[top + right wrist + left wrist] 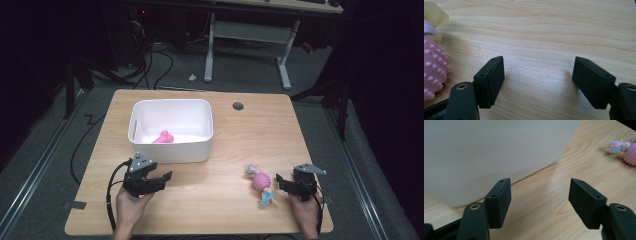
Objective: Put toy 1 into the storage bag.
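Daylight showed between the jaws of both tools. Left tool (161,179) hung spread and empty just in front of the white bin (172,150), which held a pink toy (163,137). Right tool (282,183) sat spread, empty, just beside the knobbly pink ball toy (261,182) on the bench (220,200).

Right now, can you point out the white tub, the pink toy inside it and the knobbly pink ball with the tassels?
White tub (172,150), high view, on its near outer wall.
Pink toy (163,137), high view, on its middle, lying in the tub.
Knobbly pink ball (261,181), high view, on its round pink body.
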